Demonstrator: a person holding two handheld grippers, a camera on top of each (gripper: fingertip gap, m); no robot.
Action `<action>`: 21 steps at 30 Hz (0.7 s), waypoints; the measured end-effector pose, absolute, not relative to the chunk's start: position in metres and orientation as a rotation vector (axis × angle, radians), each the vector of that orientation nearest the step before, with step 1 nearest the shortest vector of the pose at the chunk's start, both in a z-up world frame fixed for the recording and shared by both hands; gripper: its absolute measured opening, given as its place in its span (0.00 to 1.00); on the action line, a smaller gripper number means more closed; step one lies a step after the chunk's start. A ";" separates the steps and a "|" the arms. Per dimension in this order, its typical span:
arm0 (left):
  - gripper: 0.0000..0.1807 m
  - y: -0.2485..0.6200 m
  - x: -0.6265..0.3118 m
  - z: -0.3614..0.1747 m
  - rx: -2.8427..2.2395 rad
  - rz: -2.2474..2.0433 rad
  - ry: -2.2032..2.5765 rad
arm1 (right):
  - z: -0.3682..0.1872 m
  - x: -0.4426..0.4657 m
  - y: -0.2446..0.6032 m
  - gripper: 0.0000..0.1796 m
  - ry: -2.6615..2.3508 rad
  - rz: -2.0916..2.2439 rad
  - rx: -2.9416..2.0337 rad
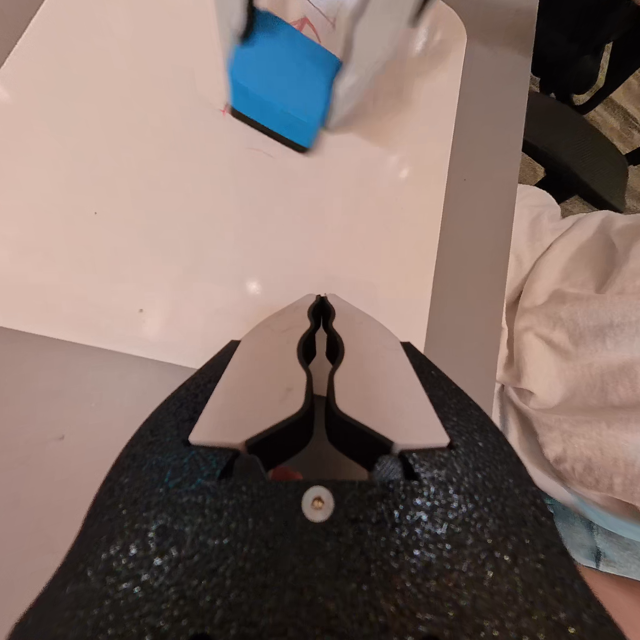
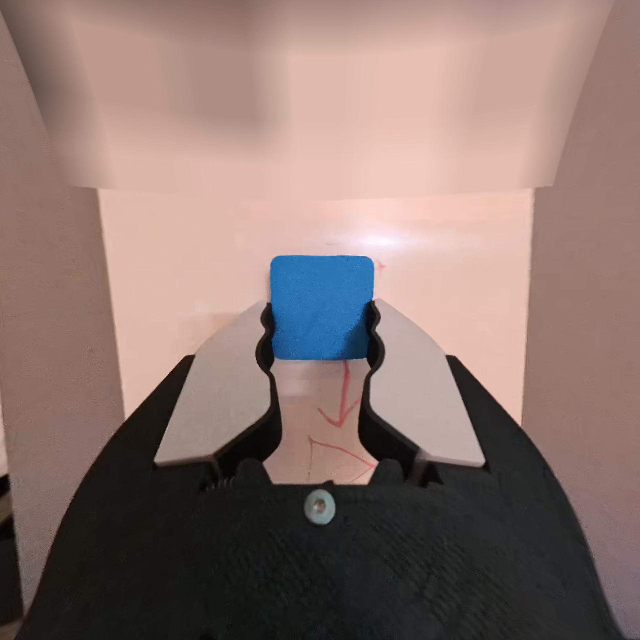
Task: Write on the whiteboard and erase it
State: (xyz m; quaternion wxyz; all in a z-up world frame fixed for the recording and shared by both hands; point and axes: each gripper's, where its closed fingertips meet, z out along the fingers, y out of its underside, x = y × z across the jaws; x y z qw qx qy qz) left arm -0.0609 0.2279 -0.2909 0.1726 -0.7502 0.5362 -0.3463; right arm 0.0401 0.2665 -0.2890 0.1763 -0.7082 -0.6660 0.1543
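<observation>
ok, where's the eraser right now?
The blue eraser is clamped in the right gripper, pressed on the whiteboard just beyond the red marker strokes.

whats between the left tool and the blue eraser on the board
Only bare glossy white whiteboard separates the shut left tool from the blue foam eraser, seen in the left wrist view.
</observation>
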 end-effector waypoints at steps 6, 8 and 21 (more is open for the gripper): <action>0.00 0.226 -0.059 -0.291 -2.143 -1.007 1.523 | -0.289 0.042 0.283 0.29 -1.773 0.438 -2.083; 0.00 0.227 -0.058 -0.291 -2.138 -0.970 1.508 | -0.289 0.040 0.285 0.29 -1.797 0.355 -2.078; 0.00 0.217 -0.056 -0.288 -2.308 -1.007 1.228 | -0.290 0.025 0.290 0.29 -1.793 0.325 -2.096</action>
